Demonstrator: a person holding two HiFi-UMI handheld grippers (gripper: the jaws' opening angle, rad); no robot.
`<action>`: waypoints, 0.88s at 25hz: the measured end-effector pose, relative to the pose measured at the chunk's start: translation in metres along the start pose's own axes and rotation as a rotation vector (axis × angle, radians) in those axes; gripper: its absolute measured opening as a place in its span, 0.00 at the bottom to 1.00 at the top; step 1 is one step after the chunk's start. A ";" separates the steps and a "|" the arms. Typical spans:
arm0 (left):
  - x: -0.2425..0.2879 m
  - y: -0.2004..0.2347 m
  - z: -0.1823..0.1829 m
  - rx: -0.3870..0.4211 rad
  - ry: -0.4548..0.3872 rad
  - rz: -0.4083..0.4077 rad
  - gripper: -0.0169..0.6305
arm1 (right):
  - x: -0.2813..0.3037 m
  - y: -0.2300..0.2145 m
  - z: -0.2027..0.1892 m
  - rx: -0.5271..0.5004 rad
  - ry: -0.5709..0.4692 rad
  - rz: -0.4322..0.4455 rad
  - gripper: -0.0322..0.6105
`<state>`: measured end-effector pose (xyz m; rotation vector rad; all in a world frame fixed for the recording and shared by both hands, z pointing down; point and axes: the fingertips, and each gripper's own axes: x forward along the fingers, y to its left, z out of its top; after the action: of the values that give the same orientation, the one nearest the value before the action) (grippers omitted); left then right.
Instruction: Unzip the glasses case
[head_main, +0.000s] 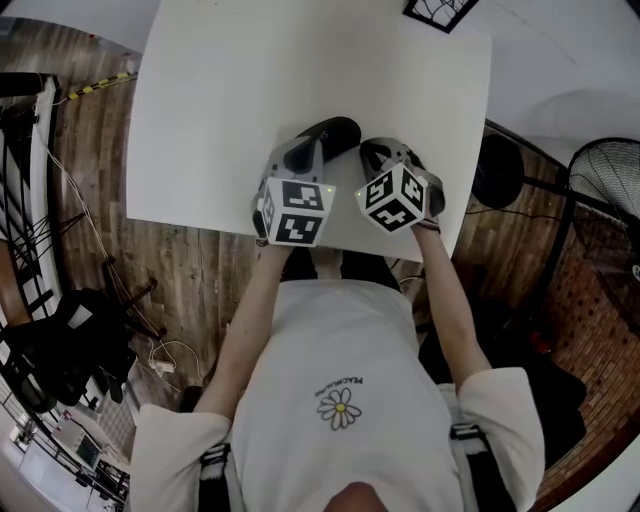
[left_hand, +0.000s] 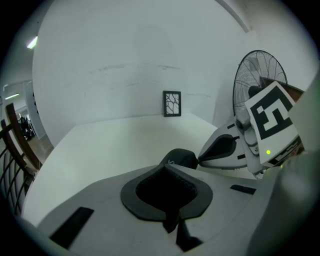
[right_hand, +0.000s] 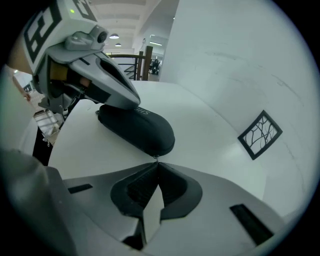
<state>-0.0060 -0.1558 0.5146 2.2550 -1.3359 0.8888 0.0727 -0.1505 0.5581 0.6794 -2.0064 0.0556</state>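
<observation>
step: zip pull taken, case not yet open | case (right_hand: 137, 127): on table (head_main: 220, 120), near its front edge | left gripper (left_hand: 166, 166): jaws together, tip seemingly pressing on case | right gripper (right_hand: 156, 163): pinched on zip pull (right_hand: 156, 158) at case's end | next: draw pull along the seam while left steadies

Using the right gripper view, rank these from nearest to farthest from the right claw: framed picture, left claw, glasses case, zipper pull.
1. zipper pull: pinched at the tips of the right claw.
2. glasses case: just ahead, centre left.
3. left claw: clamped on the case's far end, upper left.
4. framed picture: farthest back, on the right.
</observation>
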 end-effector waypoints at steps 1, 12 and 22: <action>0.000 -0.001 -0.001 0.004 0.002 -0.004 0.05 | 0.001 -0.004 -0.002 0.016 0.012 -0.010 0.06; -0.001 0.007 0.001 -0.032 -0.004 -0.042 0.05 | 0.019 -0.030 0.018 -0.055 0.028 -0.007 0.06; -0.033 -0.023 -0.025 -0.077 0.061 -0.098 0.05 | -0.022 0.090 0.000 -0.098 -0.004 0.162 0.06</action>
<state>-0.0059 -0.1091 0.5108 2.1968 -1.2013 0.8508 0.0371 -0.0655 0.5612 0.4545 -2.0501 0.0512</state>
